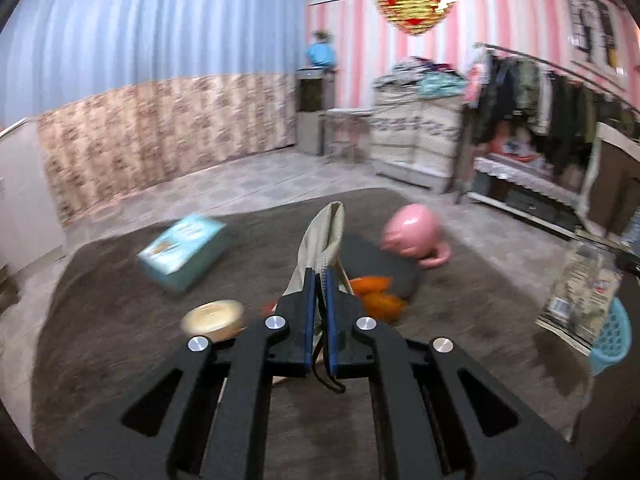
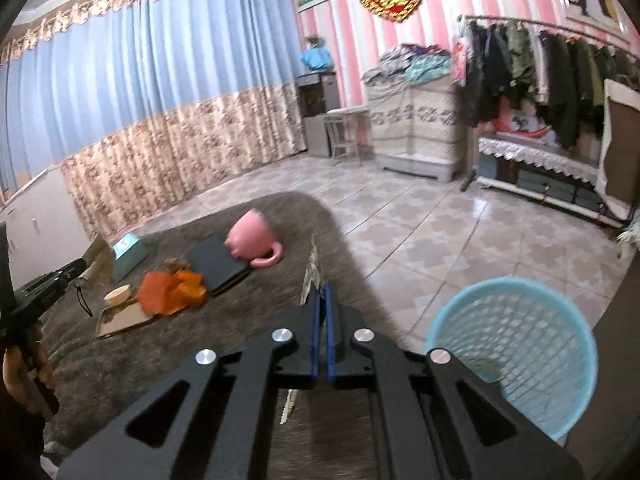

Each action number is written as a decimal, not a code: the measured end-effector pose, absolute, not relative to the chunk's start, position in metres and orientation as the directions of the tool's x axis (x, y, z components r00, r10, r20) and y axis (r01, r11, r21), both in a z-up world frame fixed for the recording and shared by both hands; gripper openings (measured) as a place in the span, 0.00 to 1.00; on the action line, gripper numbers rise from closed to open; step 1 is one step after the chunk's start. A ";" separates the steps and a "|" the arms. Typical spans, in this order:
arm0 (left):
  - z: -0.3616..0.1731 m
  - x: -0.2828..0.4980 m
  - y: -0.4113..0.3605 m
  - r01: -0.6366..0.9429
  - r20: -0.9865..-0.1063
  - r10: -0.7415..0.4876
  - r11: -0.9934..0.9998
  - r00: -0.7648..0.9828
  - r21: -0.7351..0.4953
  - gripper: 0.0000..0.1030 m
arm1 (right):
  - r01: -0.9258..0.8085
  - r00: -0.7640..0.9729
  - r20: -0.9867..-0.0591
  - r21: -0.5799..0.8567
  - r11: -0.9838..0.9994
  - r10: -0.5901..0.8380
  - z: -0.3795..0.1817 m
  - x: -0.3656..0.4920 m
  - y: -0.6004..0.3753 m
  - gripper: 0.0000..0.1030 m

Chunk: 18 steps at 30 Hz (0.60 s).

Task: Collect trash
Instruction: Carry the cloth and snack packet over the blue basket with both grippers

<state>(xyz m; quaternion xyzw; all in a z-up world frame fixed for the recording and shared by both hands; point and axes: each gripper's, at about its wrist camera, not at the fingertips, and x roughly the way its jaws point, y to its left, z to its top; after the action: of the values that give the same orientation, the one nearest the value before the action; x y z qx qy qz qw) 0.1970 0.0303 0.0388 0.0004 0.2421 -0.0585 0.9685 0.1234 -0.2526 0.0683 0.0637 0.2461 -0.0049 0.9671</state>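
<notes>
The left gripper [image 1: 319, 280] is clamped on a beige, papery bag [image 1: 320, 244] at frame centre. The right gripper [image 2: 322, 292] pinches a thin crinkled plastic wrapper [image 2: 311, 276], edge-on, left of the round light-blue mesh basket [image 2: 520, 344] at lower right; its contents are unclear. On the fuzzy brown rug [image 2: 120, 360] lie orange peels [image 2: 172, 292], a tipped glossy pink mug [image 2: 254, 240] and a teal box [image 1: 184, 252].

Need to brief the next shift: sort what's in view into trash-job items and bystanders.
Job:
- left gripper, shut on a beige bag
- right gripper, shut on a snack wrapper
- blue mesh bin
- orange wrappers

Lying about:
- pink mug
- dark notebook
- teal box
</notes>
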 end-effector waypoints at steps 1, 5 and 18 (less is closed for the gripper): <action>0.042 0.198 0.009 0.155 -0.461 -0.147 0.988 0.875 -0.021 0.04 | 0.057 0.883 -0.469 0.105 0.993 -0.001 0.073 0.121 -0.260 0.03; 0.043 0.206 -0.049 0.263 -0.462 -0.247 0.964 0.852 -0.030 0.04 | 0.135 0.889 -0.449 0.069 0.988 -0.090 0.087 0.112 -0.297 0.03; 0.046 0.196 -0.229 0.570 -0.442 -0.519 0.821 0.732 -0.020 0.04 | 0.327 0.839 -0.467 0.022 0.945 -0.279 0.077 0.087 -0.393 0.03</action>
<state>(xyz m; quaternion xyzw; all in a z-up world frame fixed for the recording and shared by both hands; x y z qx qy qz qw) 0.1956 -0.2288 0.0459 0.0587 0.2196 -0.2931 0.9287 0.0868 -0.3929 0.0775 0.0503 0.2355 -0.1583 0.9576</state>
